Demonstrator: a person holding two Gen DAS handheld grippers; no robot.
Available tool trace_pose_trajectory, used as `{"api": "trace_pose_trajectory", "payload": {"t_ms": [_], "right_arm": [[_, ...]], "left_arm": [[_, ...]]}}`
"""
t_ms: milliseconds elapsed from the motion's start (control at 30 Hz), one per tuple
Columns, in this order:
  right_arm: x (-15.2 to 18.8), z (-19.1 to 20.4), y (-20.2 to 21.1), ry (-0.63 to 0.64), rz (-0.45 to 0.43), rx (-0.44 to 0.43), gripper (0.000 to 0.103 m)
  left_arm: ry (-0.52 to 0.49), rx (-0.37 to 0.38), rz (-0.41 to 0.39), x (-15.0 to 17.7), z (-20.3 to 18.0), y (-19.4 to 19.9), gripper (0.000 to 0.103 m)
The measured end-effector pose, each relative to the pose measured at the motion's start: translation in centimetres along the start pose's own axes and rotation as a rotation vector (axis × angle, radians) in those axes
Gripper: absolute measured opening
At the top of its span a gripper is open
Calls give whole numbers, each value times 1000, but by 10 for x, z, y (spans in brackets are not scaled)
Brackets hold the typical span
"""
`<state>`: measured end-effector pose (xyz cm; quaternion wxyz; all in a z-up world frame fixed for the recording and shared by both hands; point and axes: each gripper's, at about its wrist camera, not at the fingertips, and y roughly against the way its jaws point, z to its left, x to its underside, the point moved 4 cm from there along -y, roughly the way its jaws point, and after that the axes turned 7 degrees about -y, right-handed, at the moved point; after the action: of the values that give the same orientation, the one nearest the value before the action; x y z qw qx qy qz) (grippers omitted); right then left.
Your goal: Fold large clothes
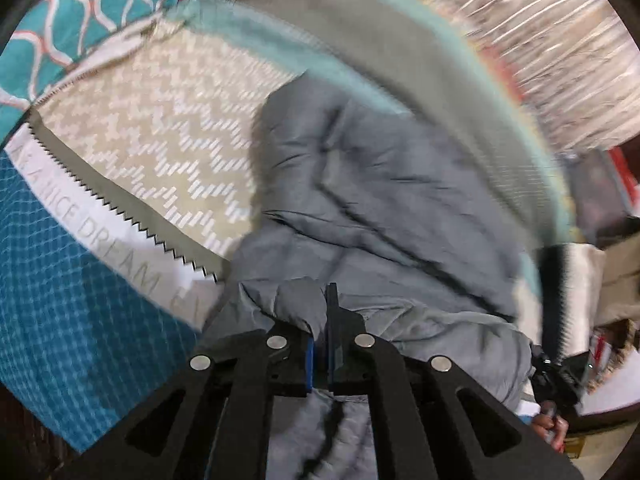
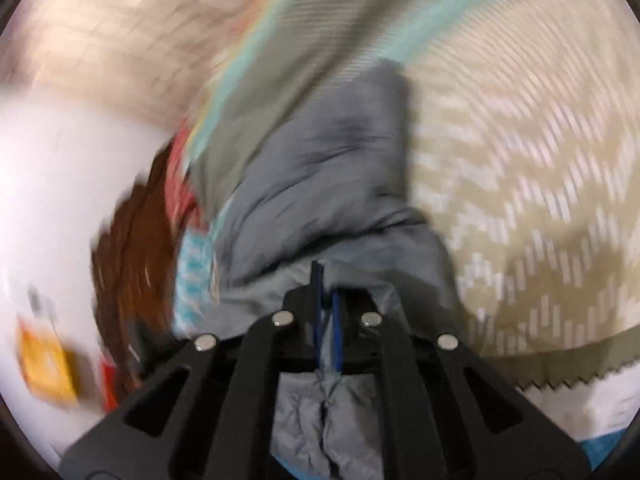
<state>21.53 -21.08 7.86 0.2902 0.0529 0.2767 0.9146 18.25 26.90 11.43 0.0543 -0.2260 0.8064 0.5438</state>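
Note:
A large grey garment (image 1: 360, 184) lies crumpled on a patterned bedspread (image 1: 160, 128). My left gripper (image 1: 320, 308) is shut on a bunched edge of the grey garment, with cloth pinched between the blue pads. In the right wrist view the same grey garment (image 2: 332, 168) stretches away from my right gripper (image 2: 326, 284), which is shut on another bunch of it. More grey cloth hangs below both grippers. Both views are blurred by motion.
The bedspread (image 2: 520, 160) has beige zigzag, teal and white lettered panels. A teal patterned pillow (image 1: 80, 20) lies at the far left. A hand with the other gripper (image 1: 556, 376) shows at the lower right. A brown bed frame (image 2: 136, 240) and pale floor (image 2: 60, 180) lie left.

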Motion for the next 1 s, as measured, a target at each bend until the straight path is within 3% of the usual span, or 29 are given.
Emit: {"api": "trace_pose_trajectory", "payload": {"t_ms": [67, 100, 133, 200, 300, 533, 667, 767, 800, 833, 867, 900, 1000], "right_arm": [[-4, -9, -2, -40, -39, -1, 6], [-4, -8, 0, -15, -55, 16, 16], [-3, -6, 3, 19, -74, 29, 46], [-1, -2, 15, 43, -122, 23, 76], [1, 6, 27, 100, -131, 37, 78], [6, 28, 10, 363, -86, 212, 77], [12, 33, -19, 492, -52, 311, 68], [23, 32, -41, 520, 16, 290, 52], [26, 32, -46, 528, 35, 294, 44], [30, 32, -55, 549, 61, 315, 26], [32, 30, -60, 558, 75, 348, 14], [33, 27, -63, 551, 78, 376, 5], [24, 21, -48, 527, -2, 425, 1]], "left_arm": [[12, -19, 8, -6, 4, -12, 32], [6, -20, 2, -8, 3, -14, 32], [-12, -26, -2, -9, 1, -14, 32], [-51, -47, -1, -11, -2, -16, 32], [-78, -62, 26, -9, 0, -17, 32], [-116, 75, 9, -5, 0, 31, 33], [-165, 98, -8, -7, 1, 60, 34], [-197, 76, 24, -7, -7, 55, 35], [-224, 33, 61, -6, -11, 46, 35], [-238, 5, 75, -5, -11, 41, 35], [-247, -23, 81, -5, -11, 37, 35], [-240, -18, 78, -6, -10, 37, 35], [-141, 93, 25, -20, 5, 56, 35]]}}
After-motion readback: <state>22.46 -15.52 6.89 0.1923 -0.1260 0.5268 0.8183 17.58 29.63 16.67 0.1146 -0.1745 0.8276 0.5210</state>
